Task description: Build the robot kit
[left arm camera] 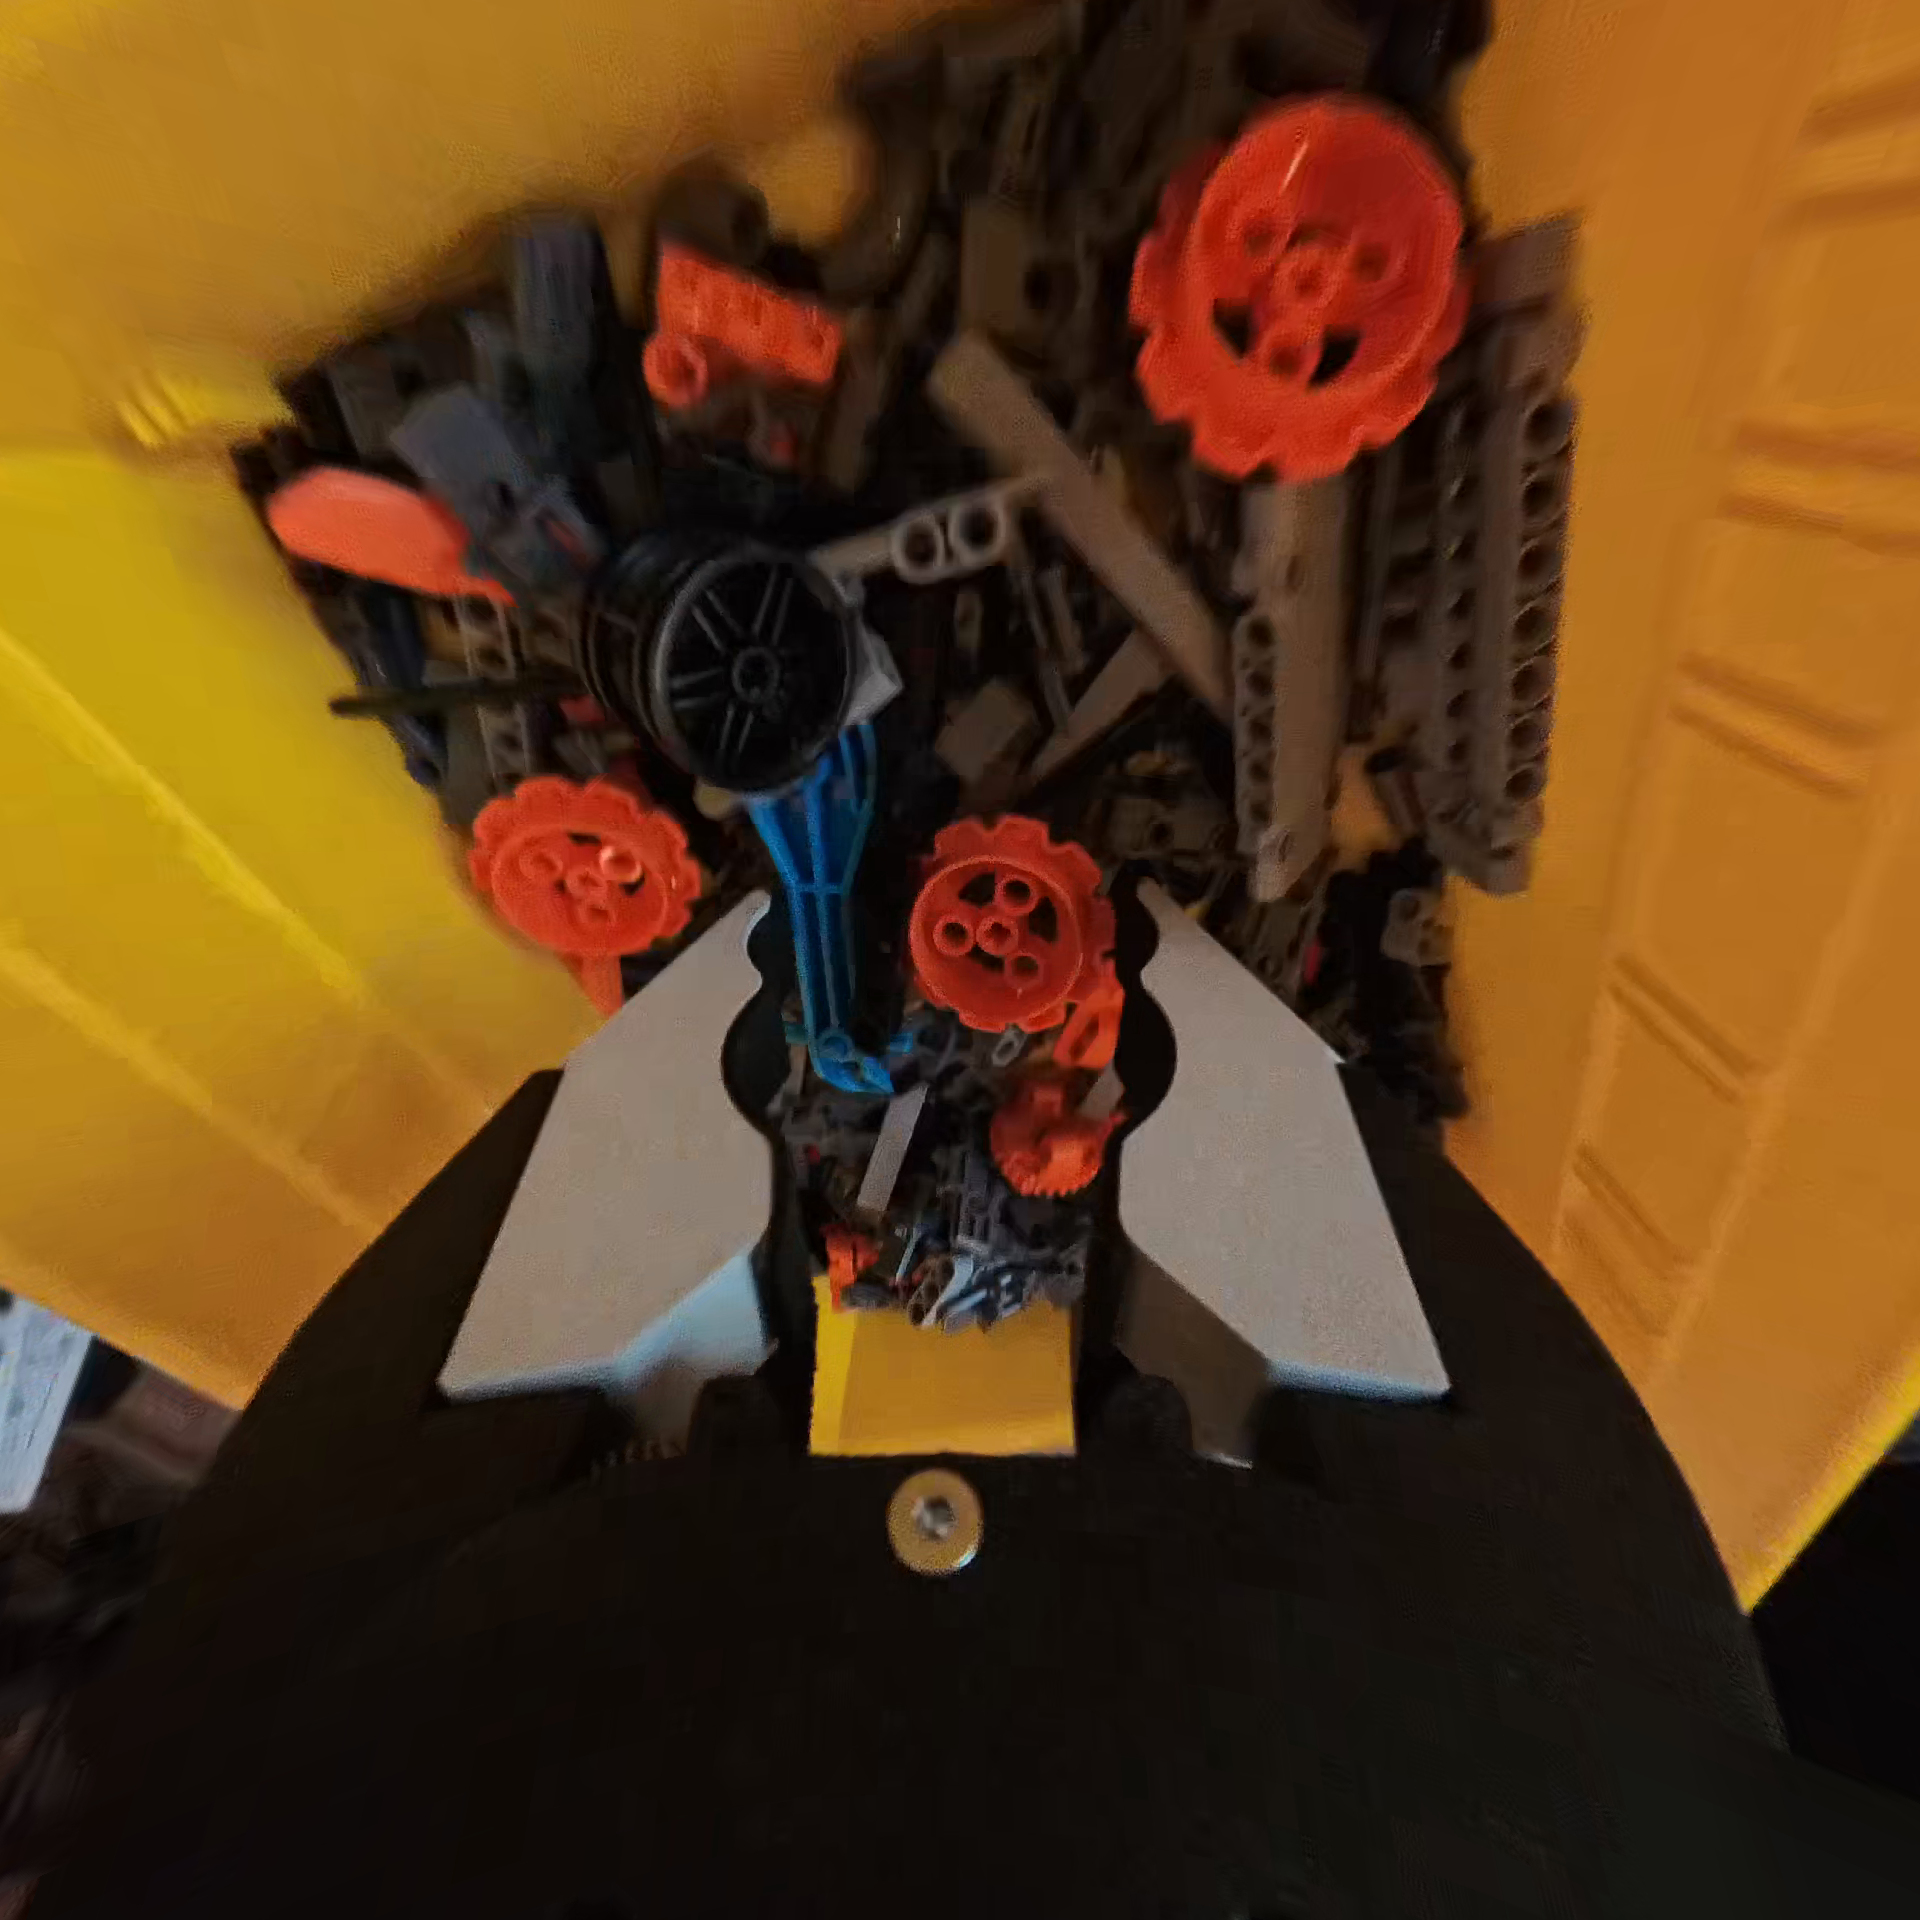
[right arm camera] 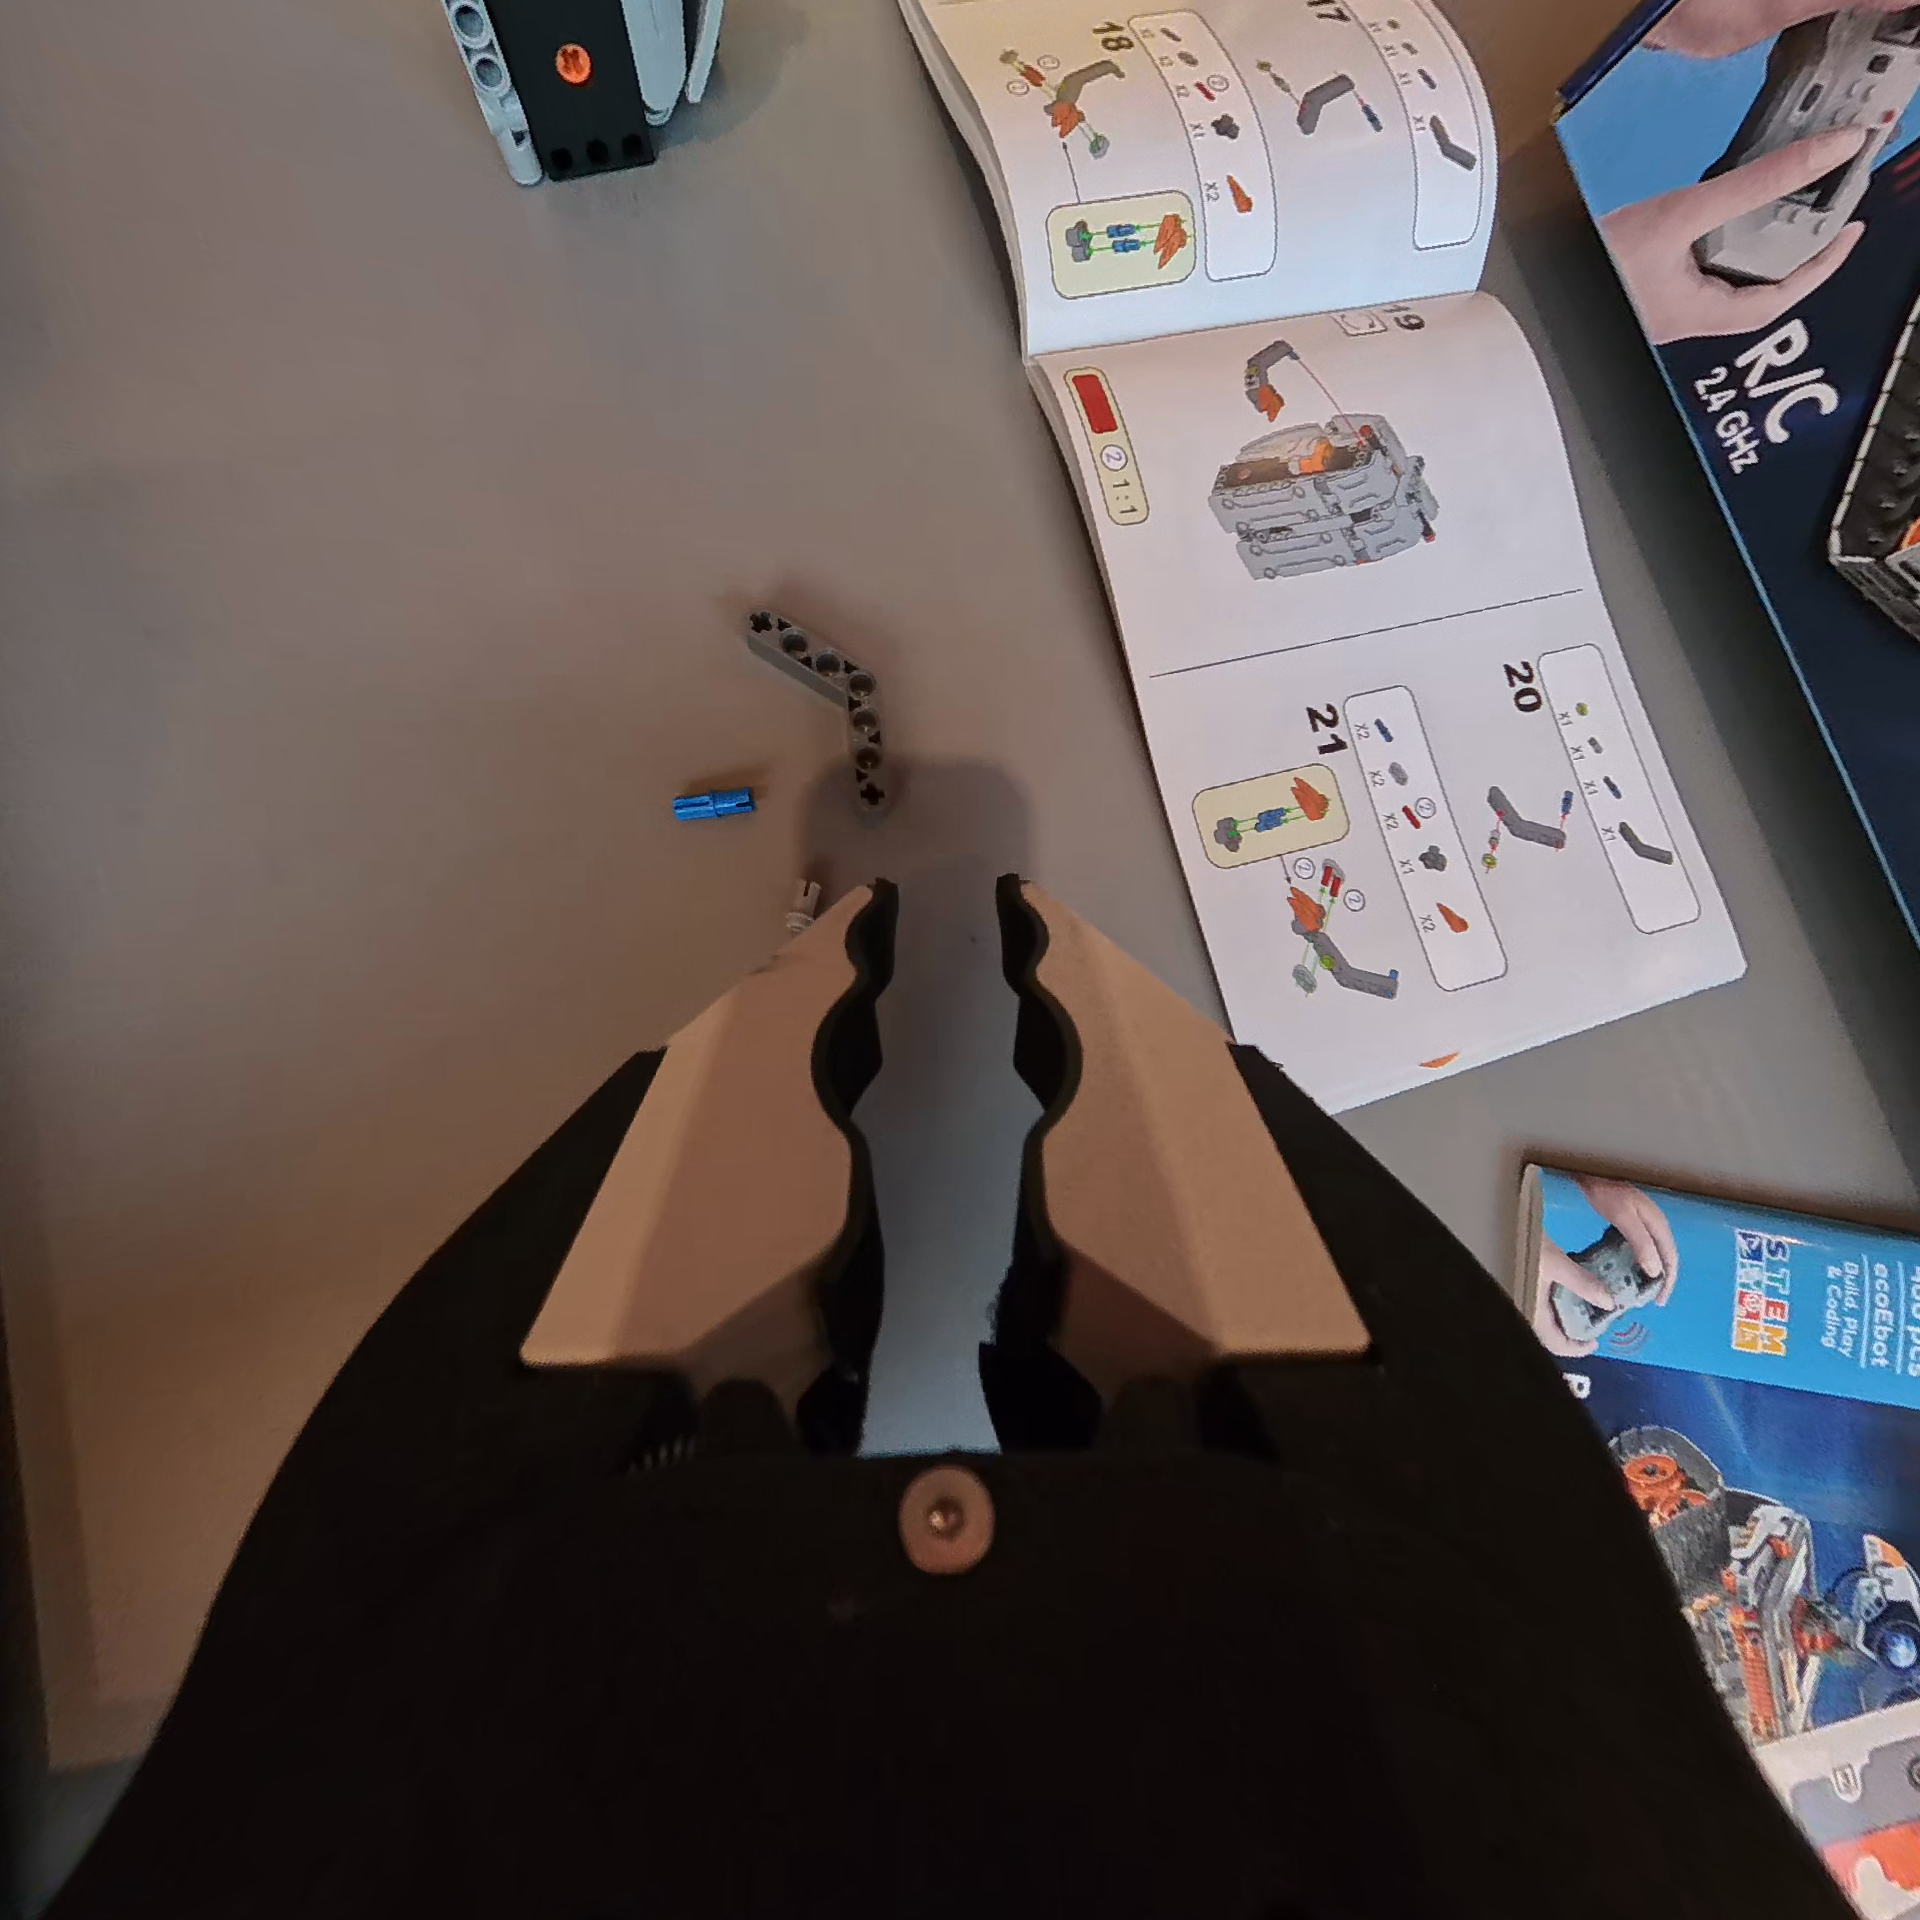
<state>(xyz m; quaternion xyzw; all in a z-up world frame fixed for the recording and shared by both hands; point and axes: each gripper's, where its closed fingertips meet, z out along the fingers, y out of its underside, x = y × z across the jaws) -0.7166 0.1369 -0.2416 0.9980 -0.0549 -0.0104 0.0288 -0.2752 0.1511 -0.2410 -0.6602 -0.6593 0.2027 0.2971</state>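
Note:
My left gripper (left arm camera: 951, 904) is open and empty over a yellow bin (left arm camera: 260, 831) of loose building parts. Between its fingers lie a small orange gear (left arm camera: 1003, 925) and a blue lattice piece (left arm camera: 826, 894). A black wheel (left arm camera: 743, 670), a second orange gear (left arm camera: 582, 868) and a large orange gear (left arm camera: 1299, 286) lie farther in. My right gripper (right arm camera: 940, 883) is open and empty just above a grey table (right arm camera: 364, 520). A bent grey beam (right arm camera: 831, 701) lies just ahead of its tips, a blue pin (right arm camera: 714, 805) to the left, and a small white pin (right arm camera: 802, 902) beside the left fingertip.
An open instruction booklet (right arm camera: 1351, 623) lies right of my right gripper. A blue box (right arm camera: 1766, 312) is at the far right and a second printed box (right arm camera: 1745, 1455) at the lower right. A black and grey built block (right arm camera: 582, 83) stands at the top. Grey beams (left arm camera: 1455, 644) fill the bin's right side.

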